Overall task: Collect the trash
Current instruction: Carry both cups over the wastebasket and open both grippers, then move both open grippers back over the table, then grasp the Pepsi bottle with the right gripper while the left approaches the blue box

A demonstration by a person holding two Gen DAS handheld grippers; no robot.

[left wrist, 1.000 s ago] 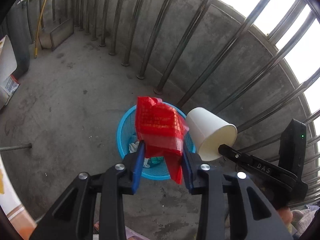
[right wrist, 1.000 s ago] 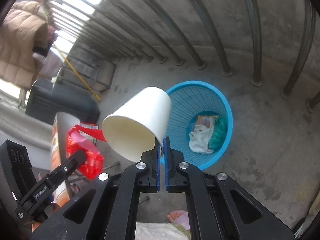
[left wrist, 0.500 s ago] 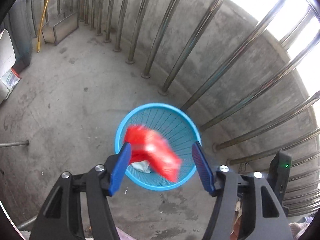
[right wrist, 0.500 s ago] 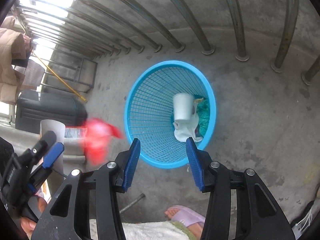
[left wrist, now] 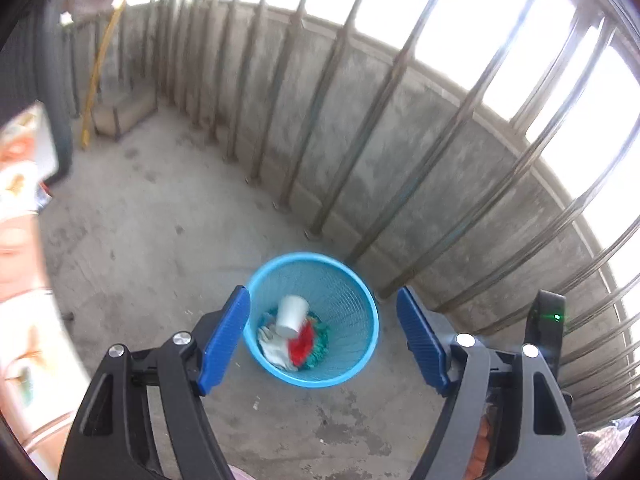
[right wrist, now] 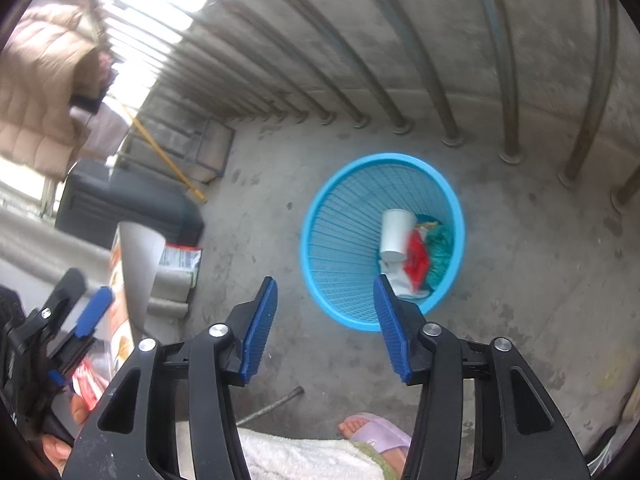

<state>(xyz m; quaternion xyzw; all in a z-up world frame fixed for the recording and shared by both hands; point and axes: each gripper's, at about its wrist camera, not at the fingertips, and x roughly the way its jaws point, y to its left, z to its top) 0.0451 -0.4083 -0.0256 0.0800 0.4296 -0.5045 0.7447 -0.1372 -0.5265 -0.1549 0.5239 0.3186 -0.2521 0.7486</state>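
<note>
In the left wrist view, your left tongs [left wrist: 322, 342] stand wide and hold nothing. The blue basket [left wrist: 362, 372] sits on the concrete floor [left wrist: 160, 240] straight ahead of them and below, between the two blue pads as the camera sees it. Inside lie the white cup [left wrist: 292, 315], tipped on its side with the long axis slanting toward the railing [left wrist: 360, 140], a red wrapper [left wrist: 301, 345] just beside it, and white and green scraps that are too blurred to name. The picture is smeared, and the left edge shows only a pale orange shape that I cannot identify.

In the right wrist view, your right tongs [right wrist: 325, 324] are also wide and empty. The basket [right wrist: 316, 240] lies ahead and a little to the right, partly cut by the right pad. To the left, near the left tongs [right wrist: 86, 320], you see a printed packet [right wrist: 180, 258] on the floor; I judge the left hand is nearer to it, if it is trash. What the left tongs hold here is hard to make out.
</note>
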